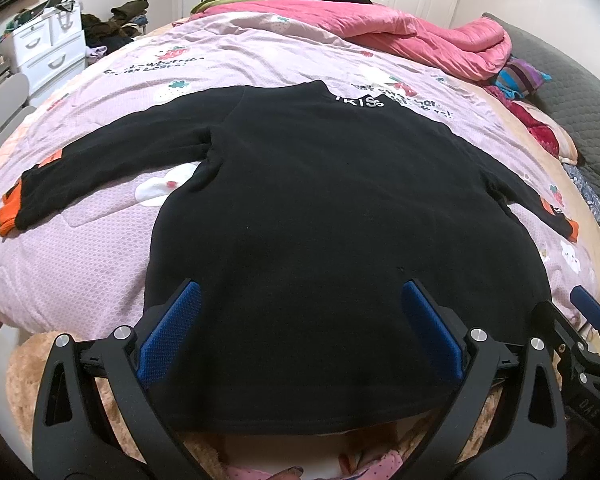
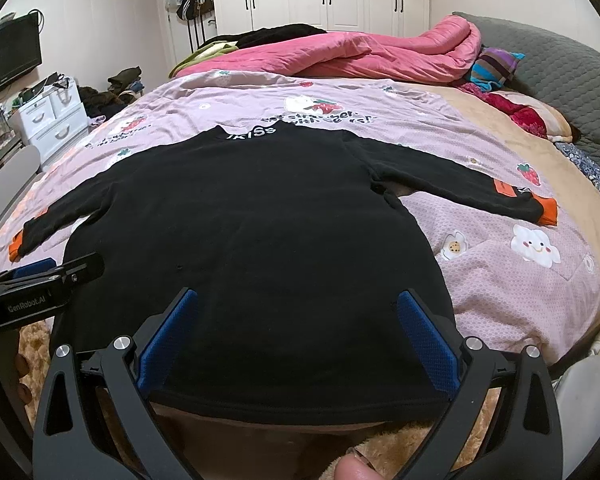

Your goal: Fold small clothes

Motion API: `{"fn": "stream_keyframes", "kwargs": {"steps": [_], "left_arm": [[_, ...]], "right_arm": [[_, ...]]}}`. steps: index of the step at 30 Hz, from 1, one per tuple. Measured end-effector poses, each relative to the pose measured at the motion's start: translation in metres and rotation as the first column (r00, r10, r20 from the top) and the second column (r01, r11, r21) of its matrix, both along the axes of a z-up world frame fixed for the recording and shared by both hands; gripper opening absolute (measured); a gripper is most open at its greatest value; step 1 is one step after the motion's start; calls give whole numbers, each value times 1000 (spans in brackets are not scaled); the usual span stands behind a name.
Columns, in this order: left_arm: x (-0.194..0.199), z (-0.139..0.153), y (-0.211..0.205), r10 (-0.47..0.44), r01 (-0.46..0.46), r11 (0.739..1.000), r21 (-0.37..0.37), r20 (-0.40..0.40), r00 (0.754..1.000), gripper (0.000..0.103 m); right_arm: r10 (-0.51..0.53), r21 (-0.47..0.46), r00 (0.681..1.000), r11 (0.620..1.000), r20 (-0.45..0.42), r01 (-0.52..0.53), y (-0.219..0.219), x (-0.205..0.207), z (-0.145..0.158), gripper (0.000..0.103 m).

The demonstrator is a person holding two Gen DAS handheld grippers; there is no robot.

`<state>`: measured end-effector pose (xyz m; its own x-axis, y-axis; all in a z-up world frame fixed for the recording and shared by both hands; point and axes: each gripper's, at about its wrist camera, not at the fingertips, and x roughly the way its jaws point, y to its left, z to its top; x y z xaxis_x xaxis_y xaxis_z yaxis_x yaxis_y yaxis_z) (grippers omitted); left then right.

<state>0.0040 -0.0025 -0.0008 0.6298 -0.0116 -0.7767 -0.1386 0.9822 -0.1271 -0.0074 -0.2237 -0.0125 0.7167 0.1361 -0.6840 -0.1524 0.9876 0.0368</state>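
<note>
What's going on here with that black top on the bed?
A person holds two tools over a black long-sleeved fleece top with orange cuffs, spread flat on a pink printed bedspread. The left hand-held gripper and the right hand-held gripper are both open near its hem. No fold is made yet.

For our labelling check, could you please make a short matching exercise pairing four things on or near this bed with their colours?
Things:
1. sweater
2. quilt
3. sleeve cuff
4. drawer unit

Colours:
A. white
B. orange
C. black
D. pink

Pairs: 1-C, 2-D, 3-B, 4-A

The sweater lies spread flat on the bedsheet, sleeves out to both sides, with both open grippers, left and right, over its hem.
</note>
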Motion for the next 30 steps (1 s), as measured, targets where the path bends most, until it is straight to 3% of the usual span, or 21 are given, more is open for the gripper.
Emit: {"fn": "stream_keyframes", "kwargs": {"steps": [30], "left_arm": [[47, 17, 3, 10, -9, 1000, 12, -17, 1000, 94]], "right_arm": [[-38, 39, 999, 999, -7, 38, -6, 54, 18, 99]]}}
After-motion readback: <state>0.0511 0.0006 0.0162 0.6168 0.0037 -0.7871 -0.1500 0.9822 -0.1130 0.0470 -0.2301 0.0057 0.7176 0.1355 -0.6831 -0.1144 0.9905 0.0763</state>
